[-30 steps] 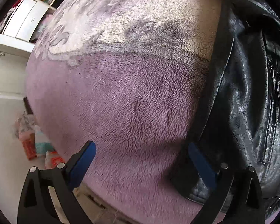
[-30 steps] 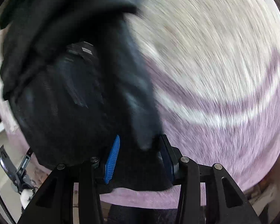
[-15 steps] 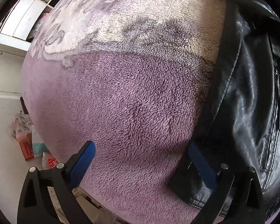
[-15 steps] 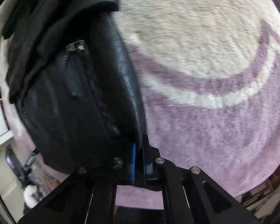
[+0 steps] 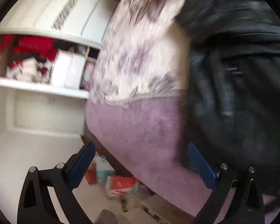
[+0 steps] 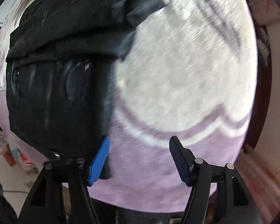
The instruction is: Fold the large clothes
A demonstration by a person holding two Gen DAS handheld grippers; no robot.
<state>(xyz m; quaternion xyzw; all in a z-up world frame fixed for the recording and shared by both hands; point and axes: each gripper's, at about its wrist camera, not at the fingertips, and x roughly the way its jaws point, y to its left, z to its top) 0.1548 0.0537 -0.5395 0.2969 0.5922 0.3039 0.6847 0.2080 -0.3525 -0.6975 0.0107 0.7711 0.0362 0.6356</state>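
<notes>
Black leather jacket (image 6: 56, 102) lies partly folded on the purple fleece blanket (image 6: 177, 158). Right gripper (image 6: 138, 158) released beside the jacket's hem; left gripper (image 5: 140, 164) likewise spread, empty. Judged between folds: next, regrip an edge.

Supporting surface: a bed covered by a fleecy blanket (image 6: 177, 85), purple along the near edge with a cream patterned centre. One item lies directly on it: a black leather jacket (image 6: 57, 100), zips visible, occupying the blanket's left portion in the right wrist view (image 5: 239, 93).
</notes>
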